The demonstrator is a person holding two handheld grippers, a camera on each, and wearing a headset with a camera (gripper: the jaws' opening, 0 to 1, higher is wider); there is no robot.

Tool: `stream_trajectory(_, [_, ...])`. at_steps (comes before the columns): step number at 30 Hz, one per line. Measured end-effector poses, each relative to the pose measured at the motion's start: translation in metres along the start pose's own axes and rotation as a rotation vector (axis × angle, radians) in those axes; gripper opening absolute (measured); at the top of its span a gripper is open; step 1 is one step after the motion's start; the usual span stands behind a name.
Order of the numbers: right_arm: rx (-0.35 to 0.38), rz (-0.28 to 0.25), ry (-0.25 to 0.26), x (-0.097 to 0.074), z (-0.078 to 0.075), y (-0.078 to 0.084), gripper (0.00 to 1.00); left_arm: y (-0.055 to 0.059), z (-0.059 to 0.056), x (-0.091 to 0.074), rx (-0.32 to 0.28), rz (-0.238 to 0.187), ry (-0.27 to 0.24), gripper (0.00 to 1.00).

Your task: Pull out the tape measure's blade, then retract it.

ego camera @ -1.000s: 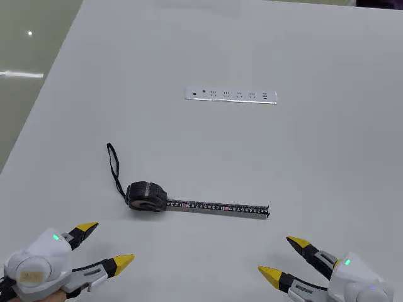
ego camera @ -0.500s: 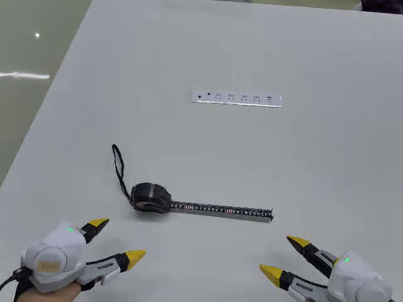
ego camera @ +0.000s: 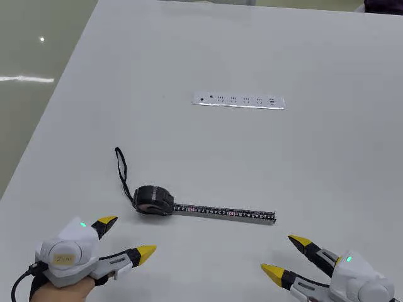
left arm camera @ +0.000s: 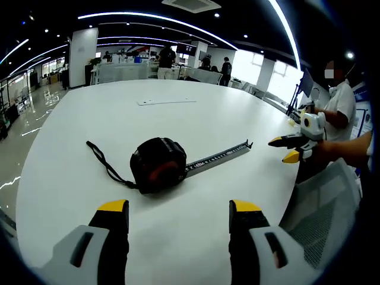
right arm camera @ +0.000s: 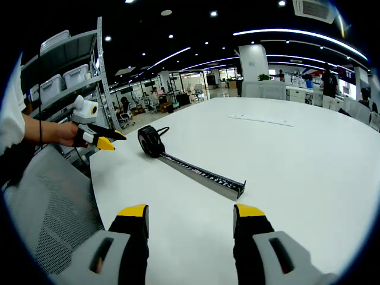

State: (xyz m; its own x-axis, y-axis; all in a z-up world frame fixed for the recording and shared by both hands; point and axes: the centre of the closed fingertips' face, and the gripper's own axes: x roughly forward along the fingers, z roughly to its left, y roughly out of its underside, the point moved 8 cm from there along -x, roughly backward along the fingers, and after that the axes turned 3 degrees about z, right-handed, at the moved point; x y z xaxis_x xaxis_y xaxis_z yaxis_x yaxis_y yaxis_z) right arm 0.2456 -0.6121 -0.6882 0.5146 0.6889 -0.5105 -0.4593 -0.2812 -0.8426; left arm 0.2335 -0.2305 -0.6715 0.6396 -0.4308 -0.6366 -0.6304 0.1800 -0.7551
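Over the last second the left gripper [ego camera: 126,236] has crept forward, so its wide, empty jaws now stand nearer the tape measure [ego camera: 153,200]. In the left gripper view the black case lies just ahead of the 2 jaw tips, a little toward the left one, not yet between them. The right gripper [ego camera: 286,256] has barely moved. Its jaws are also wide and hold nothing, and the blade's hook [right arm camera: 240,189] lies a short way ahead of them, off the right tip. The small drift of the power strip [ego camera: 238,100] in the head view is camera motion.

The blade [ego camera: 223,213] lies drawn out flat on the worktop [ego camera: 252,157], running from the case toward the right gripper. Step 1 therefore looks done and retraction is left. The left gripper's approach suggests it is going for the case, probably to steady it or free the lock.

No lock or slide button can be made out on the dark case, so whether the blade is latched is unclear. The blade's markings are too small to read. The strap [ego camera: 121,170] trails off beyond the case, away from the jaws. The head view's bottom edge cuts off the right gripper's body and part of the left hand.
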Motion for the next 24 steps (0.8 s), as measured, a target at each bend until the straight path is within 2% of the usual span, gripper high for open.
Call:
stream_trajectory(6, [-0.004,-0.008,-0.003,0.003,-0.003,-0.004,0.57,-0.001,0.0,0.004,-0.062,-0.002,-0.031,0.69])
stream_trajectory(13, [-0.01,-0.008,-0.004,0.005,-0.007,-0.007,0.57,-0.003,-0.003,0.01,-0.089,-0.008,-0.04,0.7])
stream_trajectory(24, [-0.02,-0.006,-0.008,0.01,-0.014,-0.01,0.57,-0.005,-0.002,0.019,-0.136,-0.012,-0.089,0.73])
